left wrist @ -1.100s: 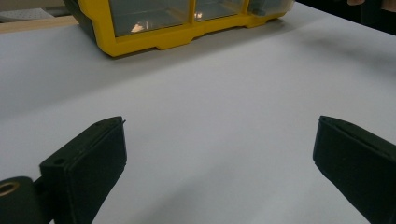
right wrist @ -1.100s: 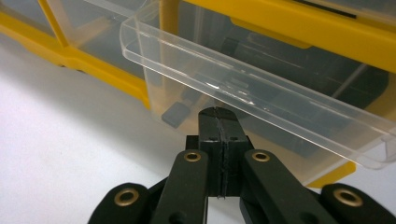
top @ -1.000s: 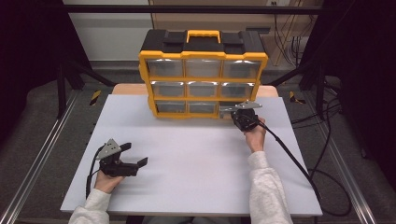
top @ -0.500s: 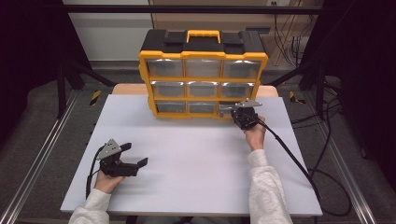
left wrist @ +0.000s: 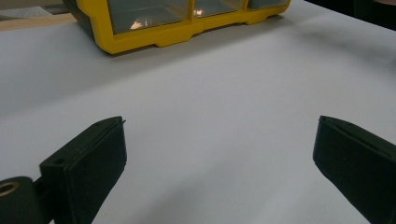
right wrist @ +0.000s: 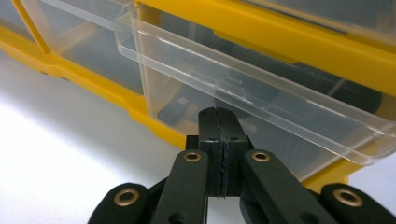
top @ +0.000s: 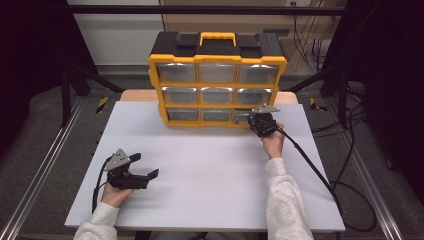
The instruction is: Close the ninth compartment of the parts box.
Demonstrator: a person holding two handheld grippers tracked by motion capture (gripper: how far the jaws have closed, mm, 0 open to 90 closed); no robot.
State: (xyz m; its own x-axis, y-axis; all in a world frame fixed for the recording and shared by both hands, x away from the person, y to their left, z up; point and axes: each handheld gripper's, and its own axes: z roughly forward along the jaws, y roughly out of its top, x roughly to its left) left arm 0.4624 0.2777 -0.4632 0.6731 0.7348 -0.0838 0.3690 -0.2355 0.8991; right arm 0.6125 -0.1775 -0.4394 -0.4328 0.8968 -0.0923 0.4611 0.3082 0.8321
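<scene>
White desk (top: pixel 210 185) in a dark workroom, with a yellow and black drawer cabinet (top: pixel 217 80) standing at its far edge.

From above, the right gripper (top: pixel 257 119) sits at the cabinet's bottom-right drawer (top: pixel 248 115), near the desk's far right corner, while the left gripper (top: pixel 145 167) rests near the near left corner, well apart from the cabinet. The right gripper view adds what the high view cannot: that clear plastic drawer stands pulled out a little, and the jaws are pressed fully together just under its front lip, with nothing seen between them. The left gripper view shows its jaws spread wide over bare desk, holding nothing, the cabinet's yellow base at the far side.
</scene>
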